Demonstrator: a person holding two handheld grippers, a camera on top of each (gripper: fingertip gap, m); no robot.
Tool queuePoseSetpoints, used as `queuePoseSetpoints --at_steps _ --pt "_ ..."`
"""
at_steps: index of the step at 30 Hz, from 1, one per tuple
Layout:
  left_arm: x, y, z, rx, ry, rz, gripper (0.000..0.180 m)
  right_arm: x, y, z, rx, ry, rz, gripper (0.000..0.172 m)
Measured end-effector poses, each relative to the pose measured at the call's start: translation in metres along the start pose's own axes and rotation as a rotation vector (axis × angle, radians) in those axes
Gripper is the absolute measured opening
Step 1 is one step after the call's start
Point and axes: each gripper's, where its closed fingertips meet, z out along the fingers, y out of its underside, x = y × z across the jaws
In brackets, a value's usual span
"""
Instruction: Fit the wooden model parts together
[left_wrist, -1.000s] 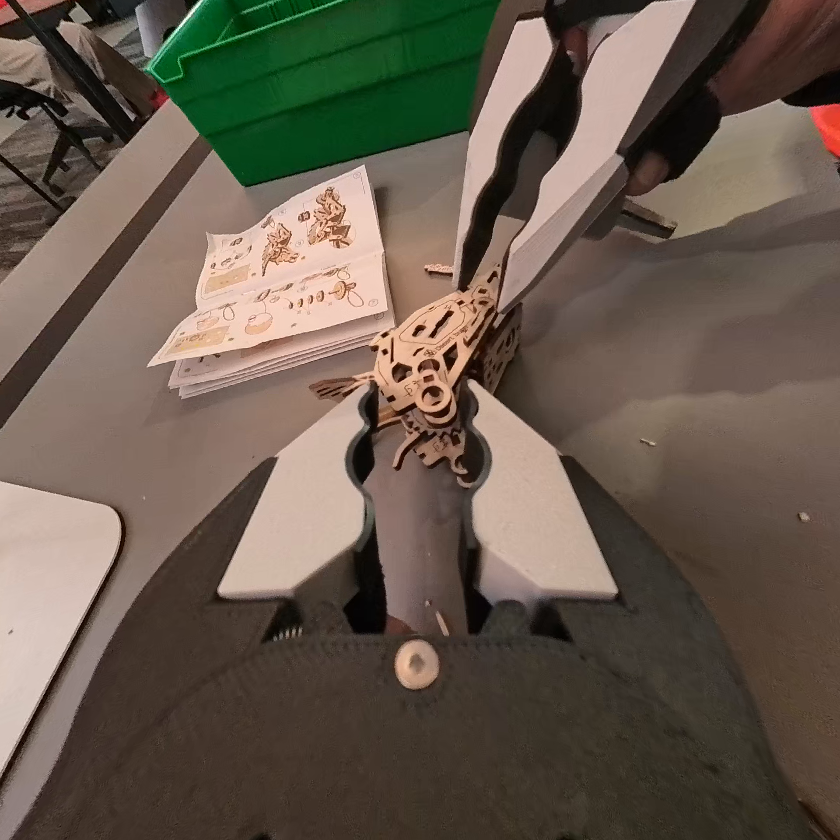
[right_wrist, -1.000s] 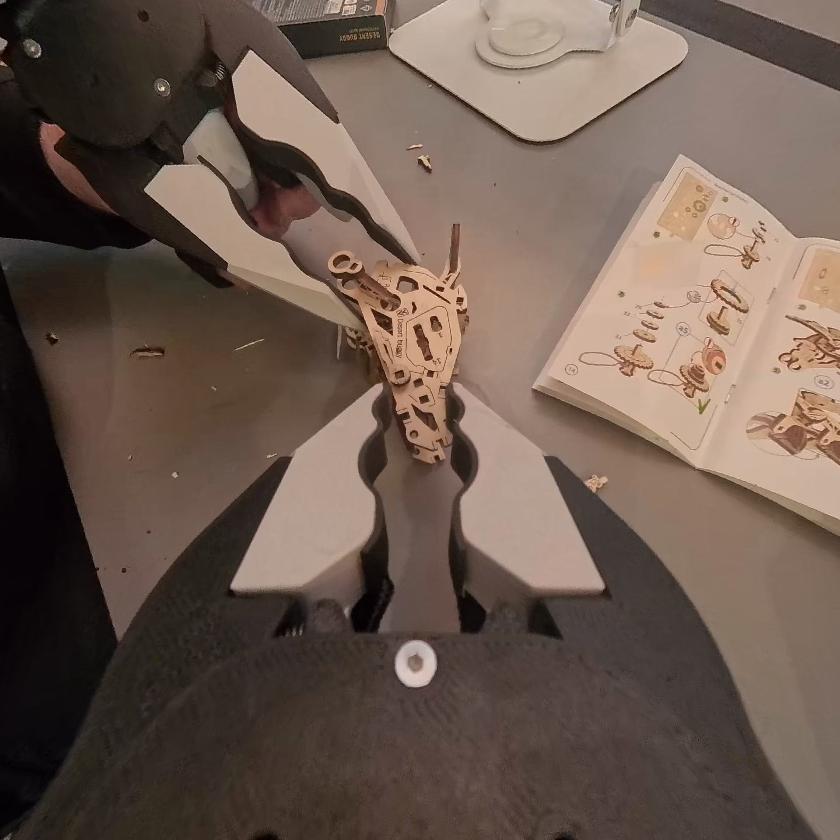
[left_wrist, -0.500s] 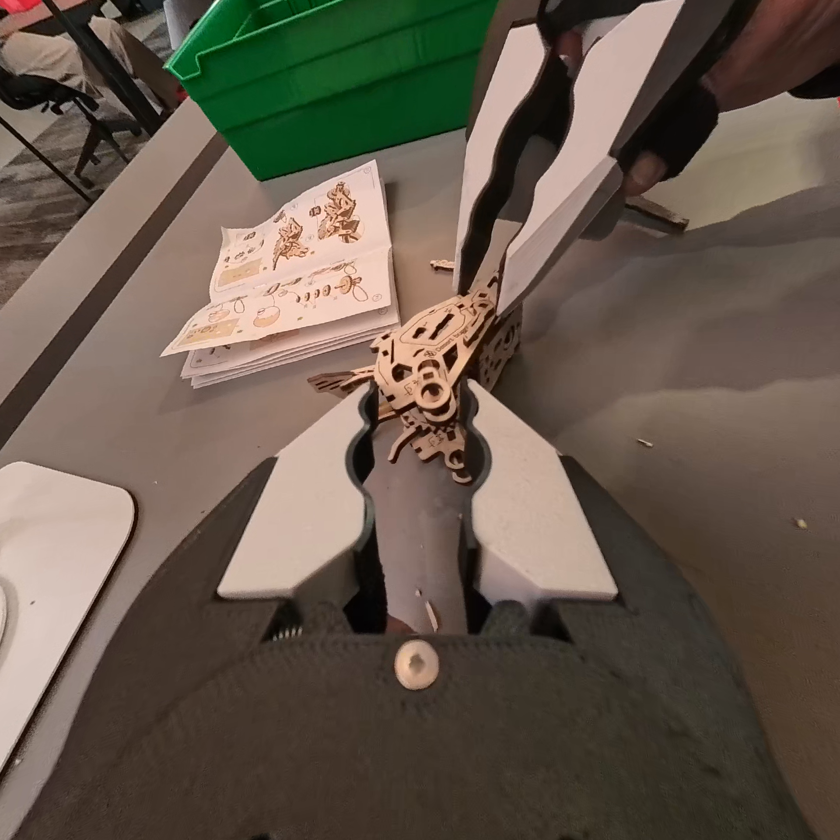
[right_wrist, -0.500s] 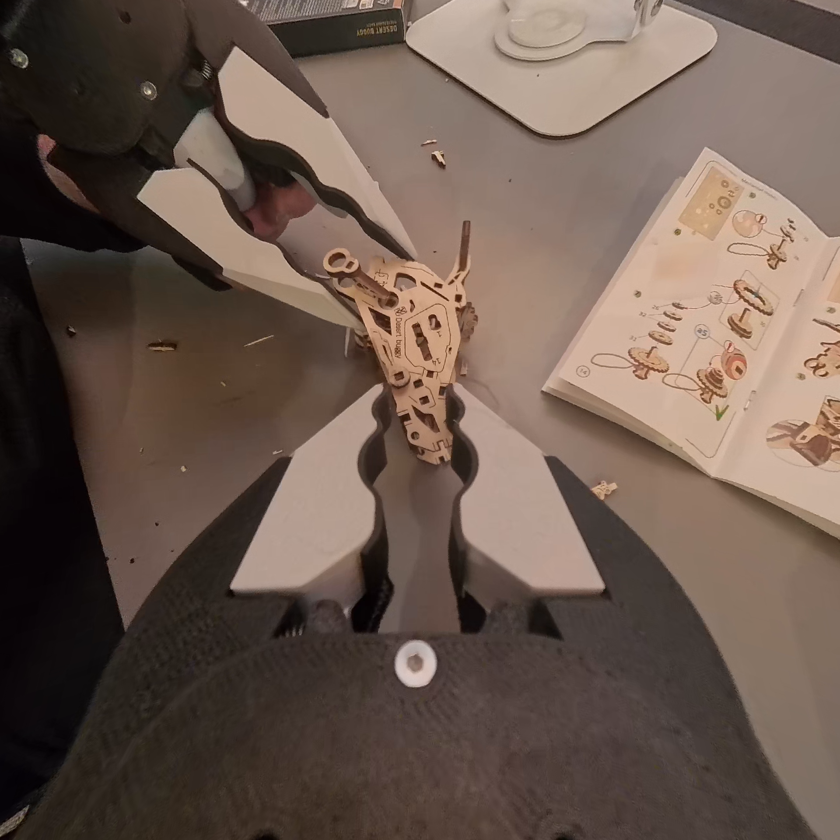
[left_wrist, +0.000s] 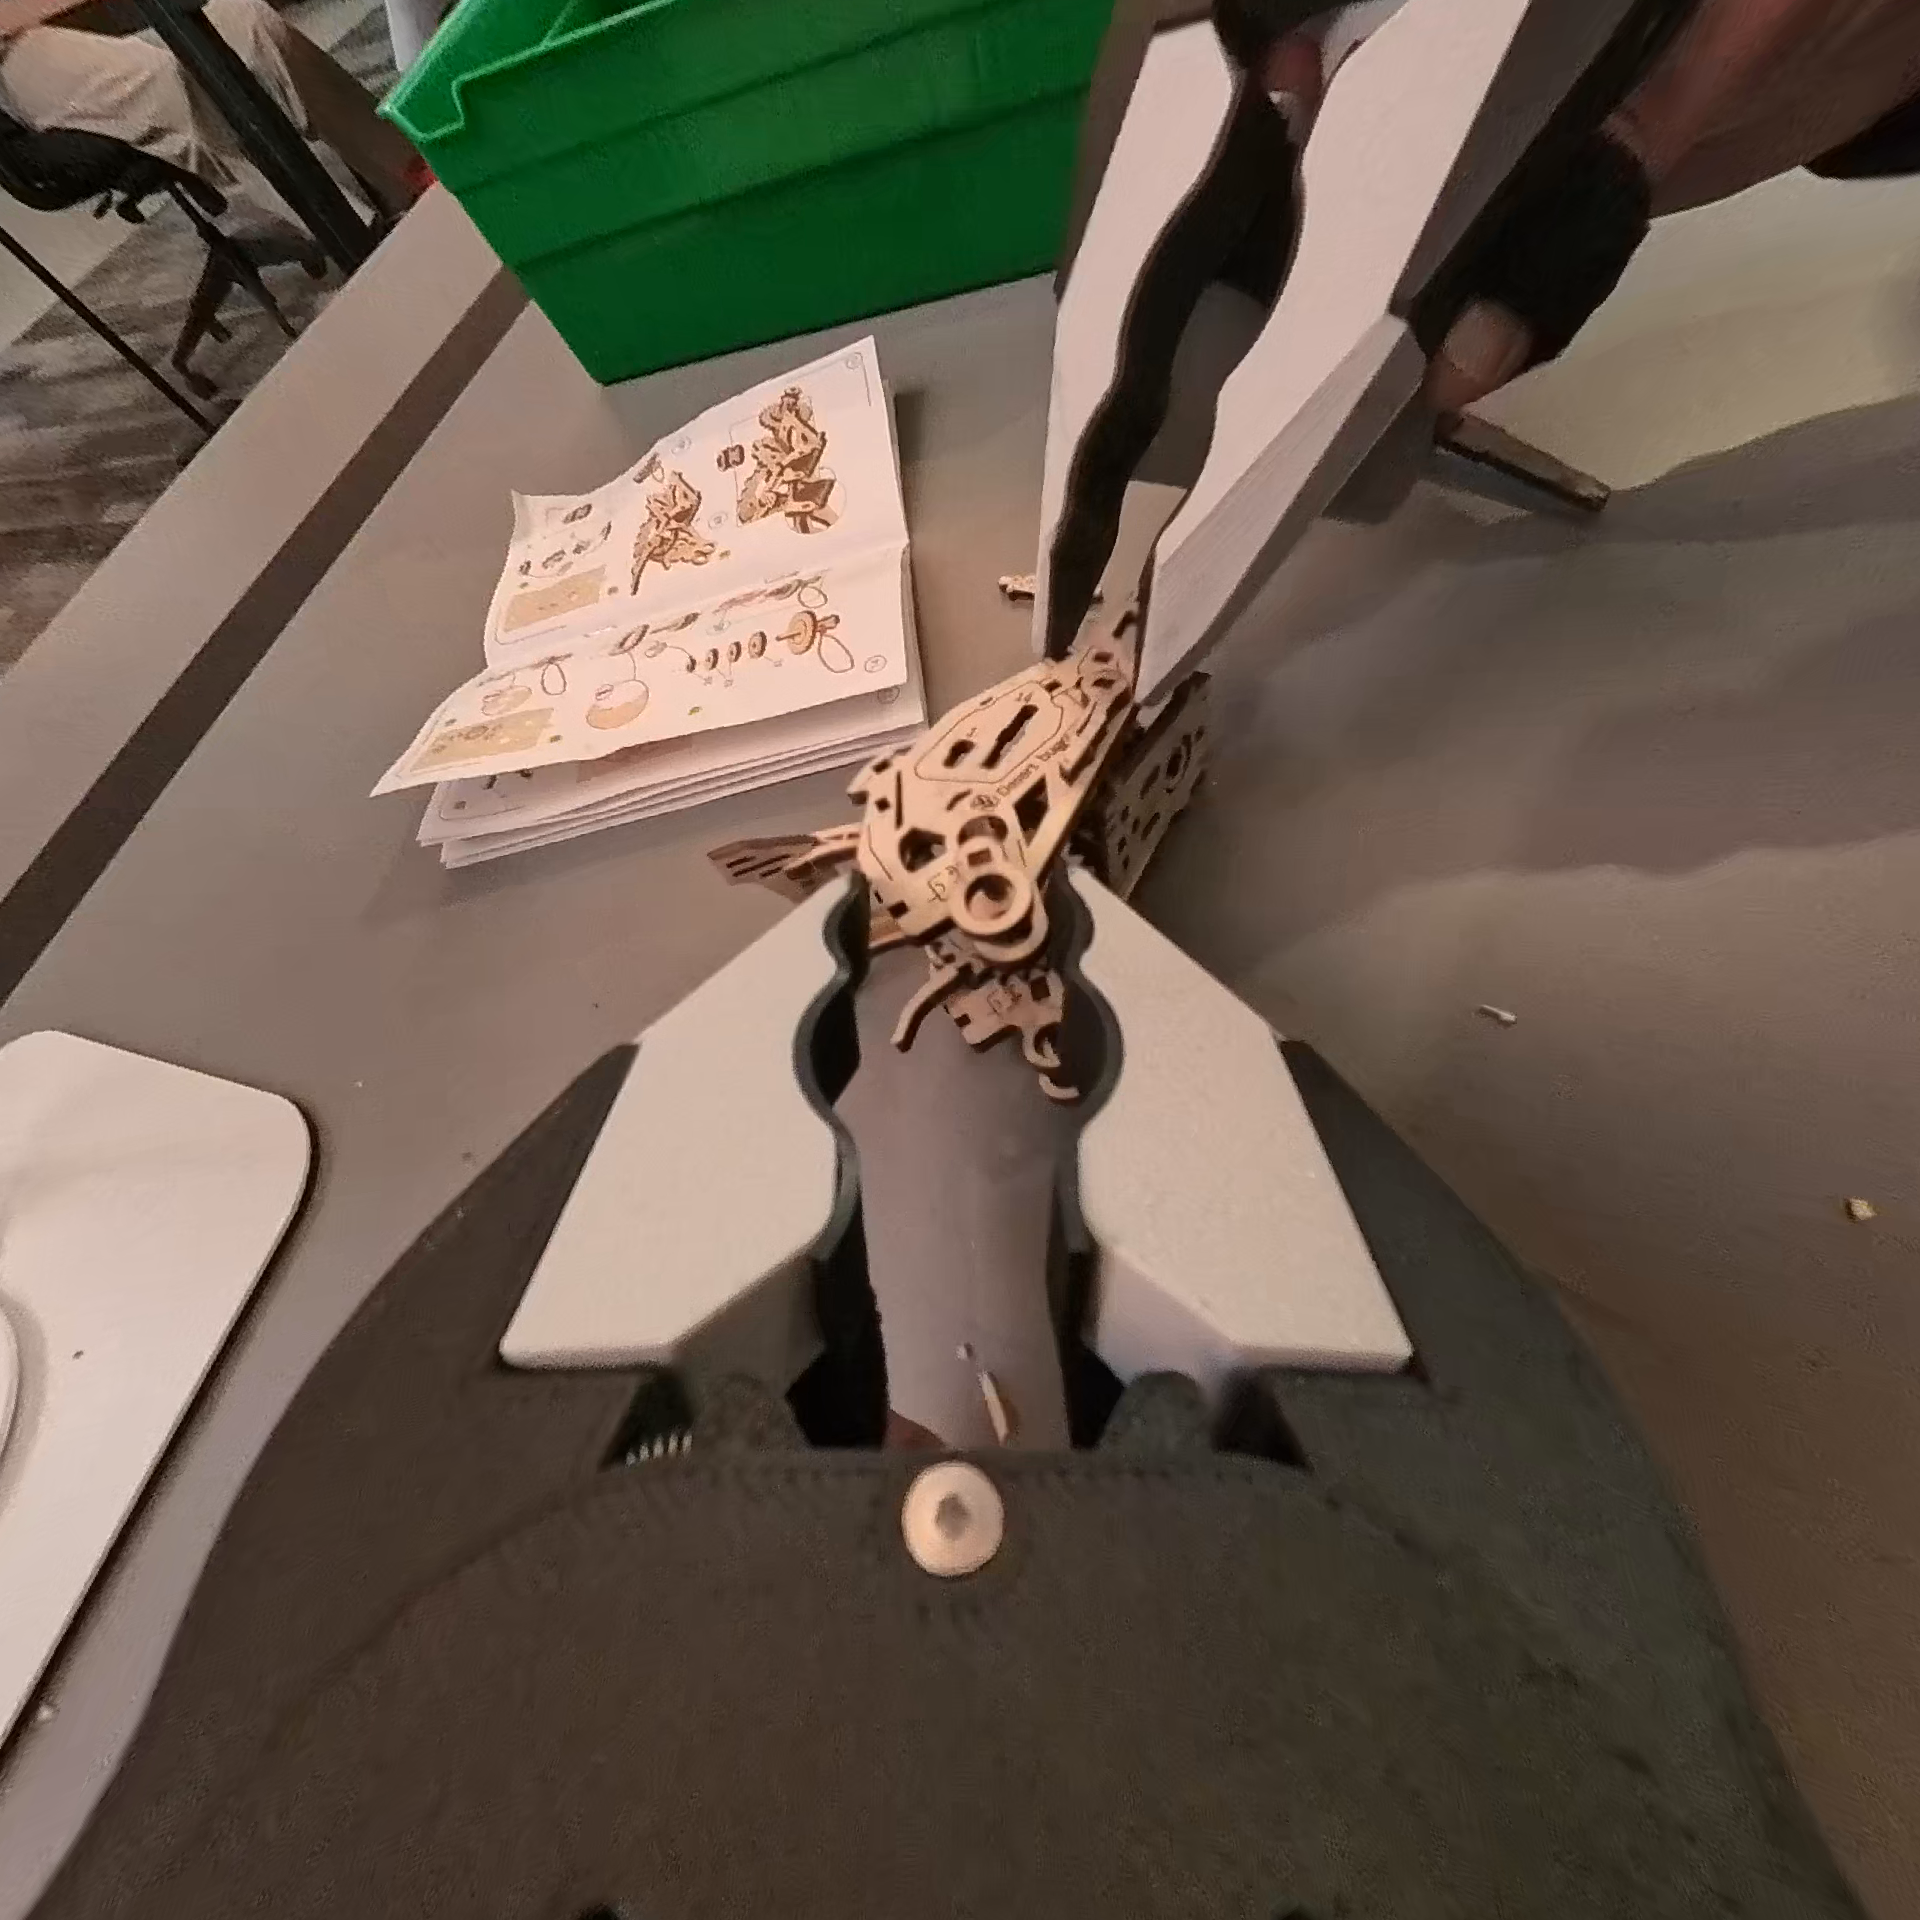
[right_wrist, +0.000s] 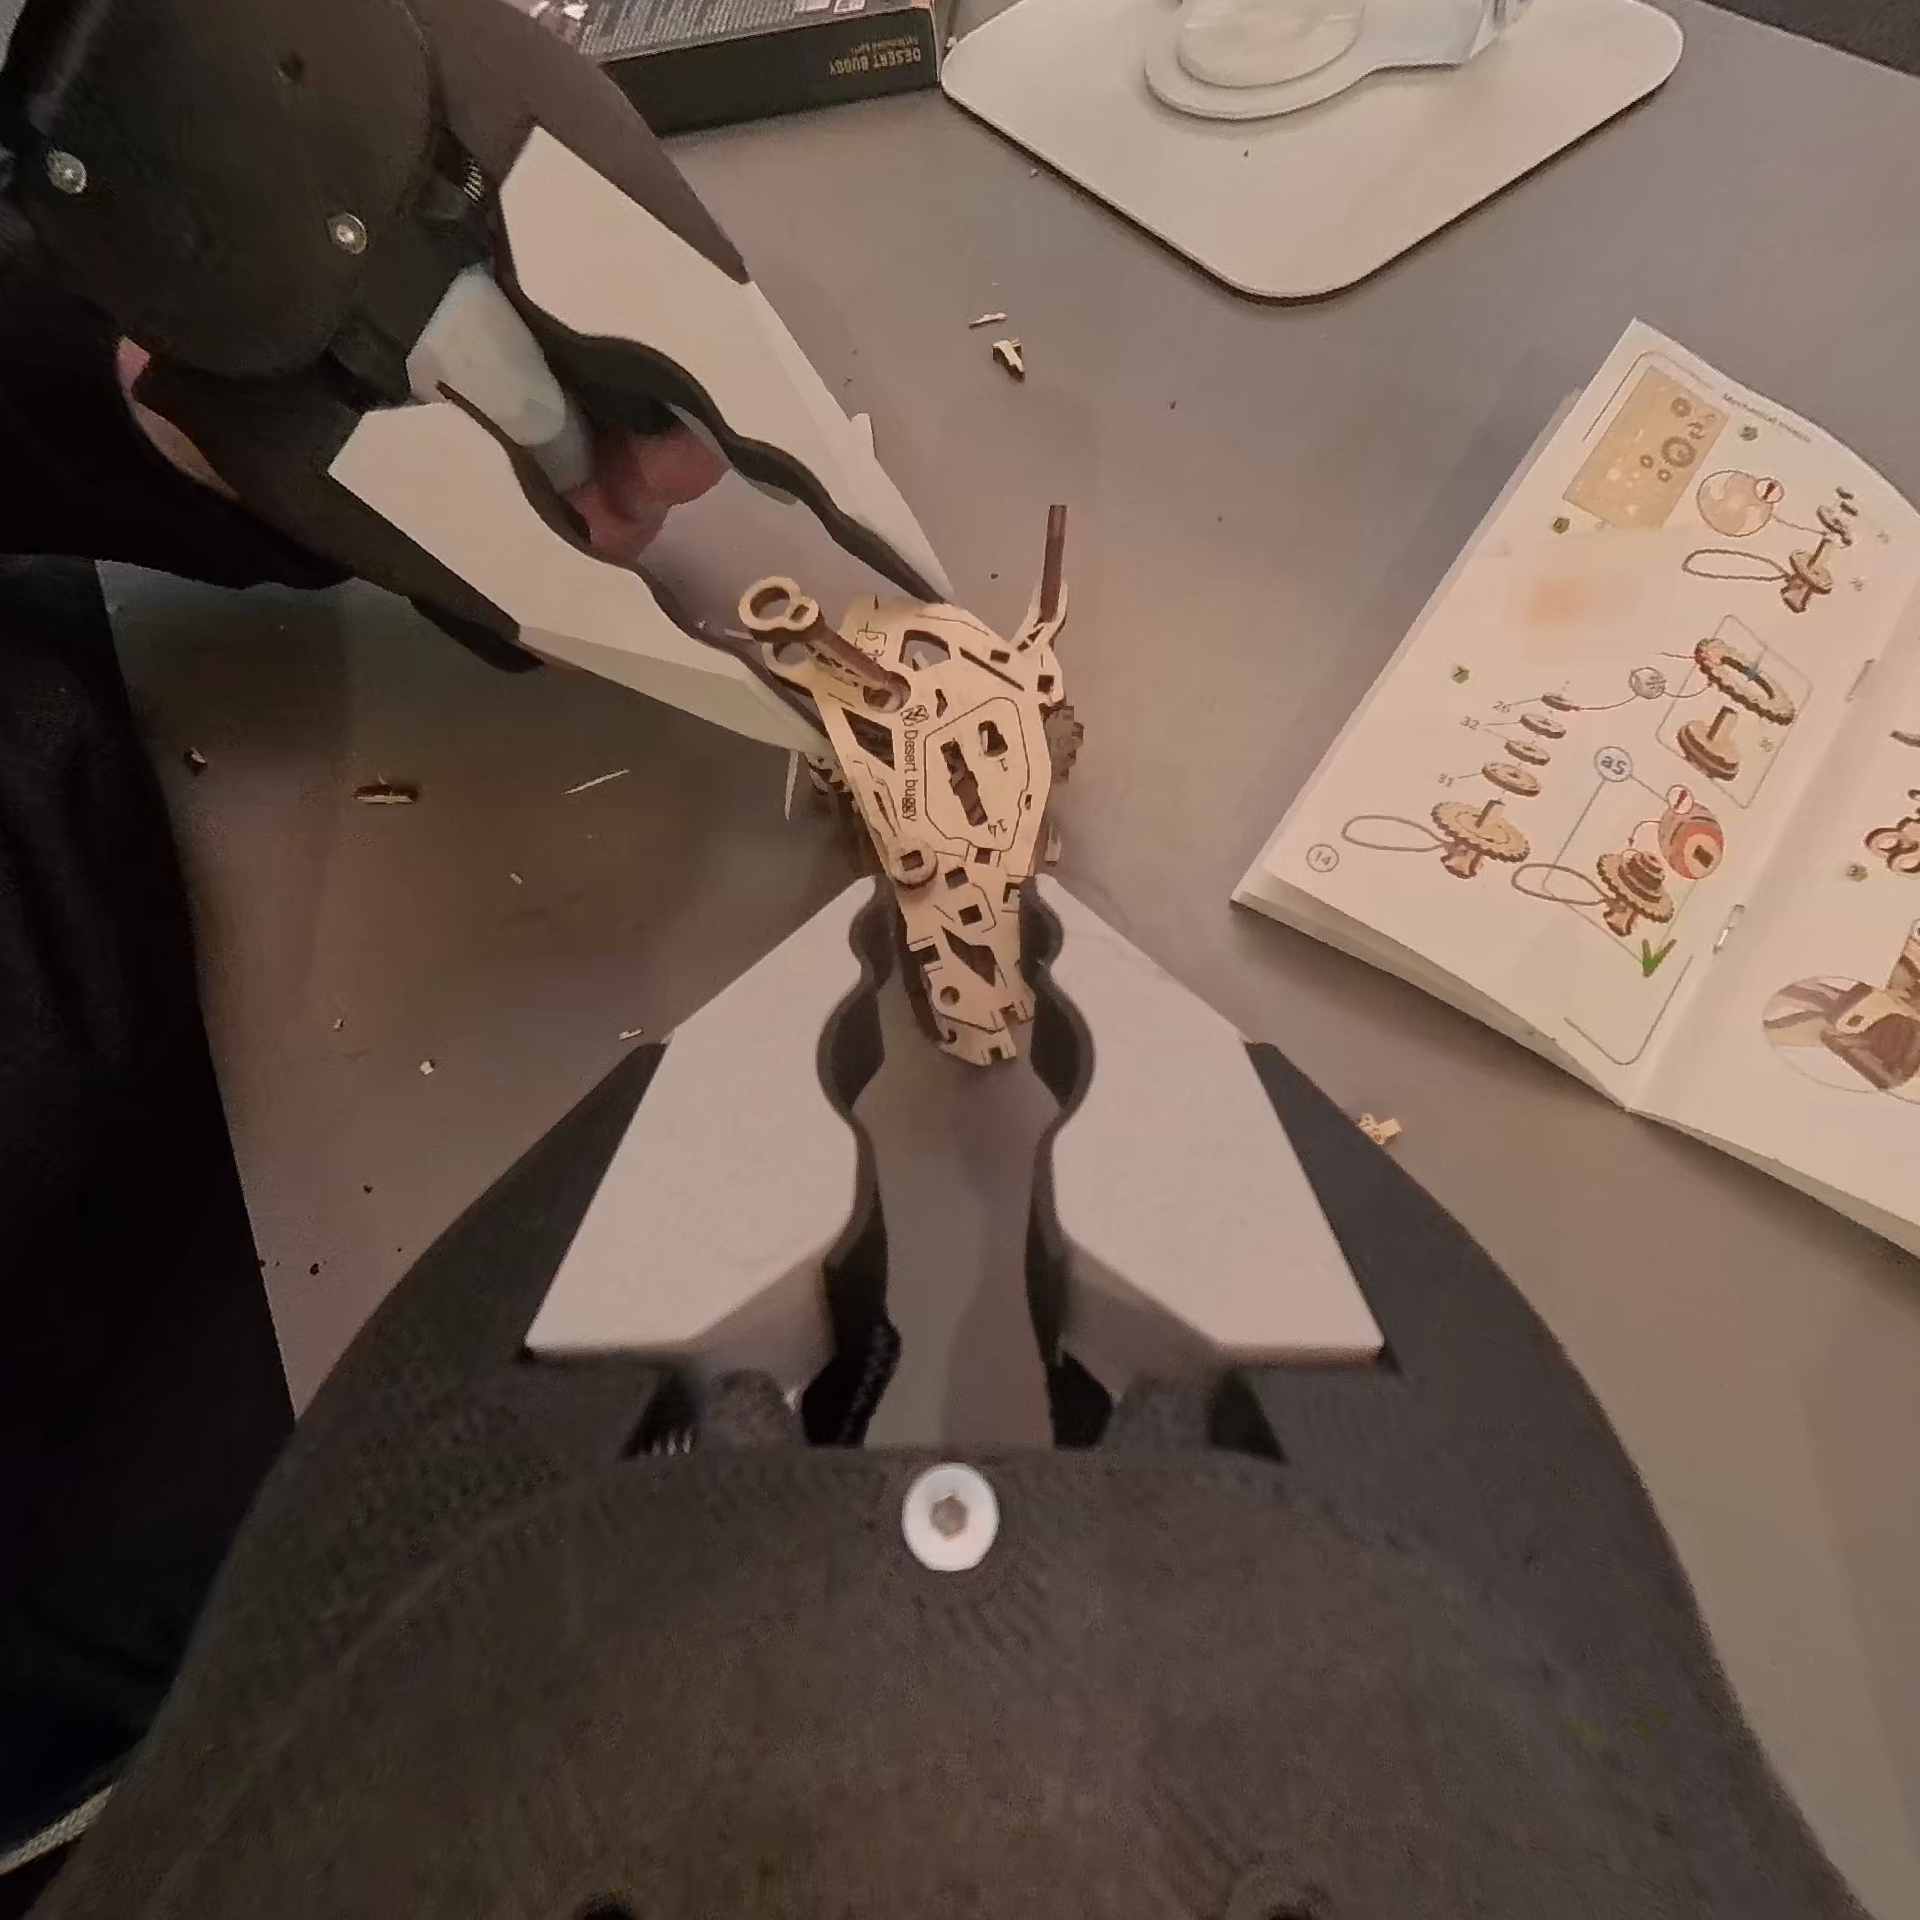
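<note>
So right now both tongs are on the same thing: the wooden model (right_wrist: 961, 800), a half-built laser-cut plywood frame with slots and a little keyed peg sticking out of it. It sits up off the grey table (left_wrist: 1558, 935), held between the two tools near the middle of the table.

My right gripper (right_wrist: 956, 935) is clenched on the narrow end of the model, and in its own view I can see both dark wavy pads pressed against the frame's sides. My left gripper (left_wrist: 961, 914) has the opposite end, where the ring-shaped bit is. Its right pad looks snug on the wood; the left pad's contact is harder to read from its own camera, but the other camera shows its two fingertips closed in on the frame's edge, so I'm calling it a grip.

Off to the side lies the open instruction booklet (left_wrist: 686, 623), flat on the table, with a green bin (left_wrist: 748, 177) behind it. A white pad (right_wrist: 1351, 156) sits at the far edge in the right view, next to a dark box (right_wrist: 769, 62). Little wood crumbs (right_wrist: 384, 795) are scattered around the table.
</note>
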Motion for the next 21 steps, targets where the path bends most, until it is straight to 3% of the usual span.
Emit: queuePoseSetpoints --at_steps 21 --pt "0.001 0.000 0.003 -0.005 -0.022 0.004 0.031 0.012 -0.029 0.011 0.021 -0.046 -0.058 0.028"
